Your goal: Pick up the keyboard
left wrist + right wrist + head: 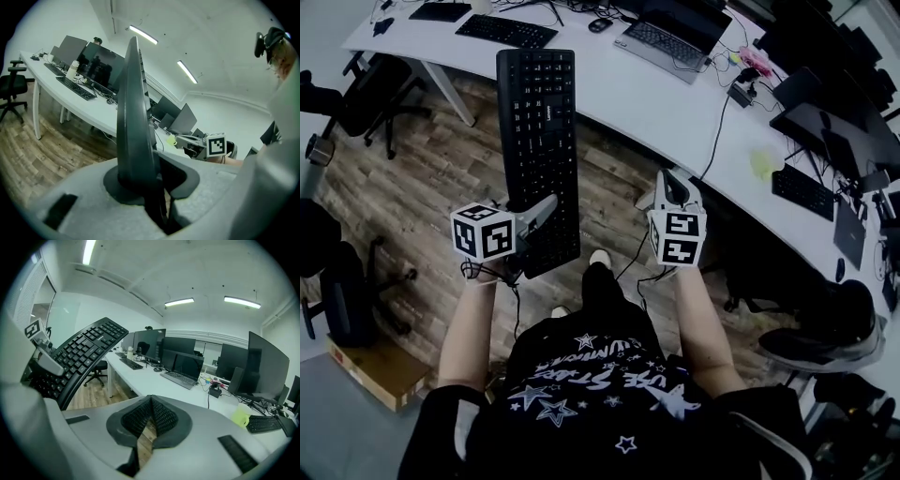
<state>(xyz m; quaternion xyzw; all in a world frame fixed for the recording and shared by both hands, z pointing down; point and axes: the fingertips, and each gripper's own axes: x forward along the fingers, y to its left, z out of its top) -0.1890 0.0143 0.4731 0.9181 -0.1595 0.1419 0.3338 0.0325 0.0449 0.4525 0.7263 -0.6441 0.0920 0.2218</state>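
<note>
White desk [656, 103], long and curved, sweeps across the top and right of the head view, with brown wood-plank floor [441, 178] below it where I stand. A black office chair [356, 94] sits on the floor at the desk's left end. A row of dark monitors [180, 352] stands along the desk in the right gripper view. The black full-size keyboard [539, 141] I am after is off the desk and in the air, keys facing up. It runs lengthwise away from me, its near short end just in front of my body and its far end reaching the desk's front edge in the head view. My left claw [546, 208] is clamped on that near end. In the left gripper view the keyboard [133, 117] is seen edge on, rising straight out from between the two dark pads, which press on either face of it. An open laptop [670, 33] rests on the desk further back, and a second keyboard [506, 30] lies flat to its left. My right claw [675, 192] hangs to the right of the carried keyboard, apart from it. In the right gripper view its ridged pads [164, 416] meet at the tips with nothing between them. A yellow-green mug [241, 417] stands on the desk to the right, and a small dark mouse [600, 25] lies between the laptop and the second keyboard.
</note>
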